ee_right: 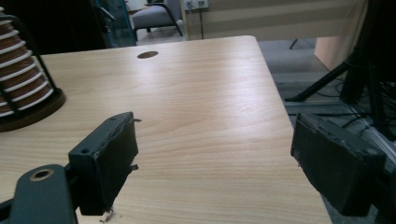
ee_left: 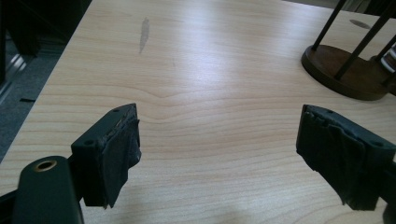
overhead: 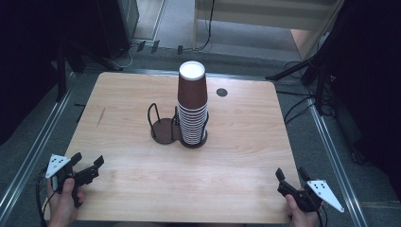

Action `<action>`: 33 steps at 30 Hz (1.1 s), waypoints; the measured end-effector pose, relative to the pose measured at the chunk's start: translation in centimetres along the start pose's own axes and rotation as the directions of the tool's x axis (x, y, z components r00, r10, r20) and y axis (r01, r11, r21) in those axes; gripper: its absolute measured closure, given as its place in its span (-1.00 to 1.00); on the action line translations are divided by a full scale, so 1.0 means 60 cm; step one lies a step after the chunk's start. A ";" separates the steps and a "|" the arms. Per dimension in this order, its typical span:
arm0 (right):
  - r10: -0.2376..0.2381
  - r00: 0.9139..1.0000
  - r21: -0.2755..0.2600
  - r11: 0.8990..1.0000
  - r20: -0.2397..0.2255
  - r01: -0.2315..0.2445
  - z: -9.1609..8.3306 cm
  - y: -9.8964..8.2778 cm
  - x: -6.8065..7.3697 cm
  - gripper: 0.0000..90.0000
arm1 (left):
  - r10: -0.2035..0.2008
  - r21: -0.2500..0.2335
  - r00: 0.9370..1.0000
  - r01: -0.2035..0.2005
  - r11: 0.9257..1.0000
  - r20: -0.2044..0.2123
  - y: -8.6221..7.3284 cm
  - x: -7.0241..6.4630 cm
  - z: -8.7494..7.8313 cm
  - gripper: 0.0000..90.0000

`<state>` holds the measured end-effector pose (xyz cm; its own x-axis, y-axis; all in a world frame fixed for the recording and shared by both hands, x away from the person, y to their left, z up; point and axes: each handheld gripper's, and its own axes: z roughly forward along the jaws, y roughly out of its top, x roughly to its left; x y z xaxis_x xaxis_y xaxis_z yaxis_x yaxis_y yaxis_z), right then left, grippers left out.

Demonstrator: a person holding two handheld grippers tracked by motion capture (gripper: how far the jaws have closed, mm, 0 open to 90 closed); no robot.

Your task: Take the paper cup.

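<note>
Cups (overhead: pixel 193 106), brown paper with white rolled rims, are standing nested upside down in a tall tapering stack, the topmost white base facing up. I am noting them in the right-hand bay of a two-bay holder (overhead: pixel 163 130): round dark bases and thin black wire uprights. It is sitting mid-surface, well apart from both tools.

The left gripper (overhead: pixel 87 159) is hovering at the near left corner. Its fingers (ee_left: pixel 116 154) are standing wide apart with nothing between them, and the black pads are looking frayed. The right gripper (overhead: pixel 290 172) is hovering at the near right corner. Its fingers (ee_right: pixel 105 163) are likewise spread, with nothing between them.

The surface (overhead: pixel 236 151) is showing pale wood-grain laminate with rounded corners, a dark streak (overhead: pixel 100 117) at the left and a round cable hole (overhead: pixel 222 92) at the far right. Grey floor (overhead: pixel 307 151) is surrounding it, with black stand legs (overhead: pixel 293 71) and cables beyond.
</note>
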<state>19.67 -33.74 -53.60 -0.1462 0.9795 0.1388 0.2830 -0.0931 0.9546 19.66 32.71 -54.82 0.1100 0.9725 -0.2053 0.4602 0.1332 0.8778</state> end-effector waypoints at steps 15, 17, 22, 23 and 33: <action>-0.028 0.998 0.037 0.999 0.055 0.026 0.009 -0.004 0.012 -0.68 | 0.013 0.023 1.000 -0.013 1.000 0.006 0.000 -0.003 0.008 -0.68; -0.037 0.999 0.041 0.999 0.026 0.036 0.009 -0.001 0.019 -0.68 | 0.016 0.025 1.000 -0.016 1.000 0.005 -0.001 -0.004 0.009 -0.68; -0.055 0.998 0.024 0.998 -0.022 0.056 0.011 0.013 0.041 -0.69 | 0.025 0.028 1.000 -0.025 0.999 -0.003 -0.001 -0.007 0.010 -0.68; -0.054 0.998 0.011 0.998 -0.037 0.054 0.012 0.022 0.051 -0.70 | 0.030 0.027 1.000 -0.030 0.999 -0.007 -0.002 -0.008 0.010 -0.68; -0.056 0.989 0.023 0.998 -0.135 0.059 0.021 0.057 0.081 -0.78 | 0.027 0.026 1.000 -0.027 0.999 0.002 -0.002 -0.007 0.010 -0.68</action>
<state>21.14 -29.07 -50.01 -0.2883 0.9501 0.1195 0.2952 -0.0306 0.9549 20.08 32.20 -55.07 0.1241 0.9754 -0.1823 0.4801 0.1017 0.8713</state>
